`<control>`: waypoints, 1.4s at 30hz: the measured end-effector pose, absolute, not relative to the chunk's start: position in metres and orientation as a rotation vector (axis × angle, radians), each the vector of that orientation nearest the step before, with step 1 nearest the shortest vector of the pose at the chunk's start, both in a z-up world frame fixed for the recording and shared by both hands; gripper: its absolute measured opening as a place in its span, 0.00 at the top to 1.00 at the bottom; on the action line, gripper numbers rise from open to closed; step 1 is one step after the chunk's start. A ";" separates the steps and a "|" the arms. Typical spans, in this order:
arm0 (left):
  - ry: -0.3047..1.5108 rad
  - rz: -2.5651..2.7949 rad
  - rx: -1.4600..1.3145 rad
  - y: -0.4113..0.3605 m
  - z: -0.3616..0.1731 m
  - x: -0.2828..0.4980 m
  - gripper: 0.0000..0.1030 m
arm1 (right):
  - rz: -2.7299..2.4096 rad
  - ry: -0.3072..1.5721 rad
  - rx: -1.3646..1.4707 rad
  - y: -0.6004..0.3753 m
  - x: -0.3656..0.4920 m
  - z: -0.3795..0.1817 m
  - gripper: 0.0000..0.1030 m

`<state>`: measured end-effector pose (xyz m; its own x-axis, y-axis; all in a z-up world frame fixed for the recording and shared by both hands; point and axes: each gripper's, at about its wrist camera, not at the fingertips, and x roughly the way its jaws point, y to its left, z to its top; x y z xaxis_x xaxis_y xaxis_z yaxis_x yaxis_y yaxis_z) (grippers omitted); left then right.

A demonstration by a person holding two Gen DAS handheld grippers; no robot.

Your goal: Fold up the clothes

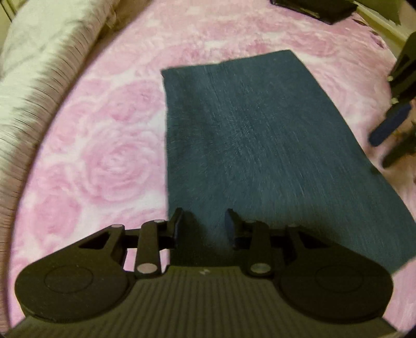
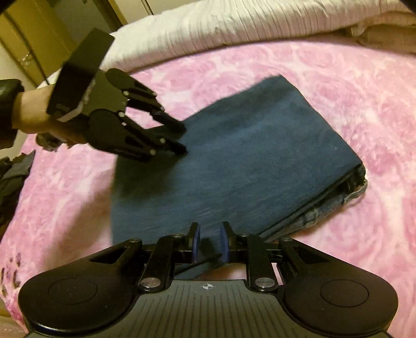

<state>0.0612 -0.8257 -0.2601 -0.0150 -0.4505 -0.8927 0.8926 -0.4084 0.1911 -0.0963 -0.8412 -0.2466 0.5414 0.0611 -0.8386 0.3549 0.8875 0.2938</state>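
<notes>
A folded pair of dark blue jeans [image 1: 249, 145] lies flat on a pink rose-patterned blanket [image 1: 104, 145]. My left gripper [image 1: 204, 226] is open, its fingers spread just above the near edge of the jeans with nothing between them. In the right wrist view the jeans [image 2: 254, 156] show a stacked, frayed hem edge at the right. The left gripper [image 2: 182, 137] hovers open over their far left corner, held by a hand. My right gripper [image 2: 210, 241] is open above the near edge of the jeans. One blue fingertip [image 1: 387, 124] of it shows at the right.
A white pleated cover [image 1: 33, 78] borders the blanket; it appears again as the white cover [image 2: 208, 28] at the back. A flat dark object [image 1: 312, 7] lies at the far edge. Dark clothes [image 2: 13, 176] sit at the left, a wooden door [image 2: 28, 36] behind.
</notes>
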 end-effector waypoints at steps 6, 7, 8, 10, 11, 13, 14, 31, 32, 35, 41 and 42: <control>0.009 -1.733 1.451 -0.720 -0.253 0.051 0.40 | -0.136 1.042 0.300 -0.743 -0.092 -0.243 0.39; -0.072 -1.745 1.509 -0.703 -0.260 0.048 0.40 | -0.141 1.051 0.235 -0.734 -0.088 -0.251 0.39; -0.140 -1.750 1.562 -0.689 -0.269 0.045 0.40 | -0.146 1.058 0.169 -0.725 -0.085 -0.258 0.38; -0.285 -1.739 1.642 -0.667 -0.290 0.041 0.40 | -0.157 1.071 0.038 -0.708 -0.078 -0.274 0.38; -0.350 -1.723 1.666 -0.662 -0.301 0.038 0.40 | -0.162 1.076 -0.028 -0.699 -0.075 -0.281 0.38; -0.457 -1.680 1.691 -0.661 -0.322 0.034 0.40 | -0.171 1.084 -0.160 -0.681 -0.068 -0.297 0.38; -0.497 -1.648 1.703 -0.665 -0.332 0.033 0.40 | -0.176 1.087 -0.226 -0.672 -0.064 -0.304 0.38; 0.043 -1.788 1.694 -0.712 -0.279 -0.104 0.77 | -0.093 1.168 -0.479 -0.743 -0.162 -0.270 0.82; 0.092 -1.812 1.677 -0.718 -0.278 -0.127 0.77 | -0.101 1.195 -0.487 -0.756 -0.177 -0.273 0.82; 0.226 -1.830 1.643 -0.740 -0.283 -0.183 0.76 | -0.131 1.274 -0.508 -0.794 -0.219 -0.281 0.80; 0.419 -1.893 1.593 -0.748 -0.269 -0.160 0.66 | -0.237 1.296 -0.390 -0.812 -0.248 -0.279 0.62; 0.460 -1.924 1.551 -0.747 -0.261 -0.146 0.65 | -0.279 1.282 -0.313 -0.814 -0.252 -0.278 0.58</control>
